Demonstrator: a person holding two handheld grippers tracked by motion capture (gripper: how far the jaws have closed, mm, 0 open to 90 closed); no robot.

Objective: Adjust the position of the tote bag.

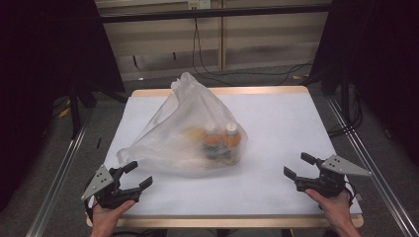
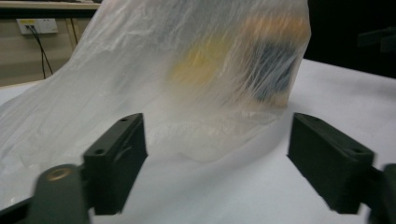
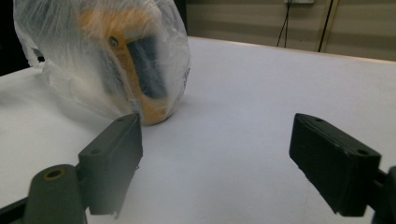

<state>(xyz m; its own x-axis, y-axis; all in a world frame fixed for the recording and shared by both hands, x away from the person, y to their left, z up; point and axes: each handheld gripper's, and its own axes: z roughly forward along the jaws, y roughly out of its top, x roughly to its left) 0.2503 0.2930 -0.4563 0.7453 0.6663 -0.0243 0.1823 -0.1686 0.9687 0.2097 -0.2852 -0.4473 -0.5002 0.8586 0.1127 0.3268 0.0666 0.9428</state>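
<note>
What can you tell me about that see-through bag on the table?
The plastic bag is thin, crinkly and cloudy-clear. It lies slumped on the white table, its gathered top poking up at the back. Inside, two orange bottles with pale caps show blurrily. The left claw and right claw are open, apart from it.

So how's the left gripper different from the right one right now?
The left gripper sits close to the plastic bag, its jaws facing the bag's near edge; the right gripper waits farther off over bare table. The left angles up-right, the right up-left. Both are open and hold nothing.
</note>
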